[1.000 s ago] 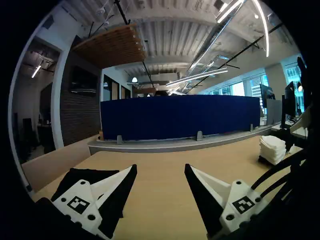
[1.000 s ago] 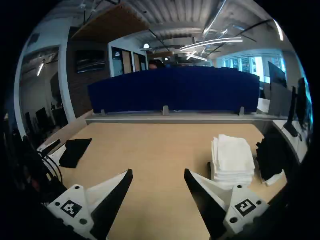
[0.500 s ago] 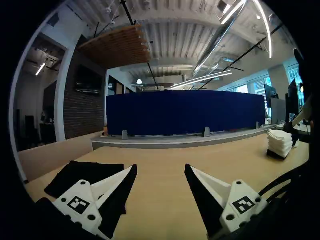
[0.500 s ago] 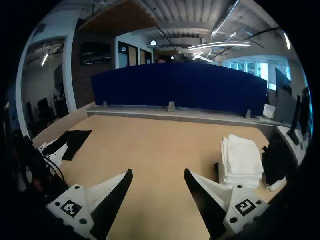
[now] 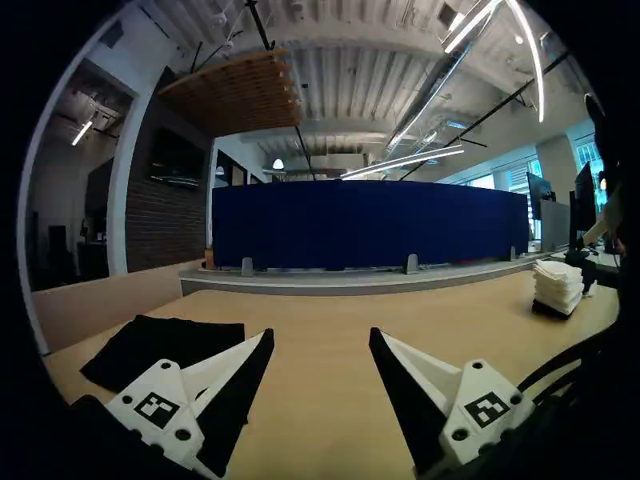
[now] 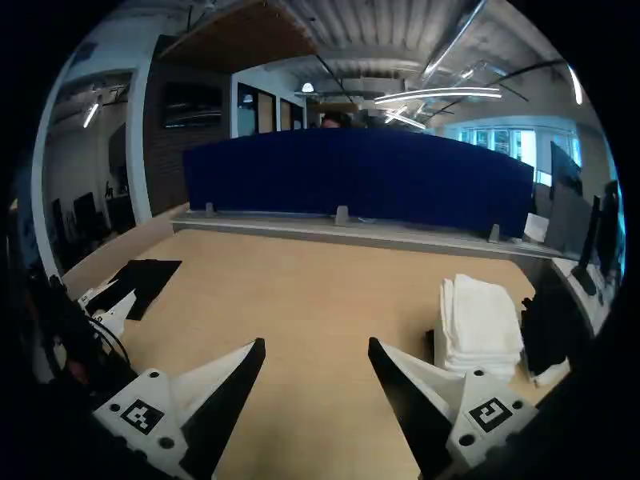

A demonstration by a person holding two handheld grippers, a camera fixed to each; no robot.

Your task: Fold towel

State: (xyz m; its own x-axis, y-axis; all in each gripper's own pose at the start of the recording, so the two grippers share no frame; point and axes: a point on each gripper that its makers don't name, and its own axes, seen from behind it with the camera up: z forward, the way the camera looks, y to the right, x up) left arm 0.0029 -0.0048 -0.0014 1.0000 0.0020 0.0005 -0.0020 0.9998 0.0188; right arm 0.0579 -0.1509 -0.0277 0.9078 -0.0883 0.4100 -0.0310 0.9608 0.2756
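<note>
On wooden table [image 5: 336, 320], flat black towel [image 5: 164, 342]

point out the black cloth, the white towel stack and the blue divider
flat black cloth [image 5: 160, 342], left gripper view, its middle
stack of folded white towels [image 6: 480, 316], right gripper view, top towel
long blue fabric divider [image 6: 360, 180], right gripper view, panel centre

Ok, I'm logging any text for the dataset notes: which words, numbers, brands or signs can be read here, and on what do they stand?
No words or numbers can be read.
On the left tongs: a black-and-white square marker on each finger, a pattern without letters.
On the right tongs: a similar square pattern, no letters.
The wall screen: dark, nothing legible.
The stack of white towels and the black towel: no print visible.
</note>
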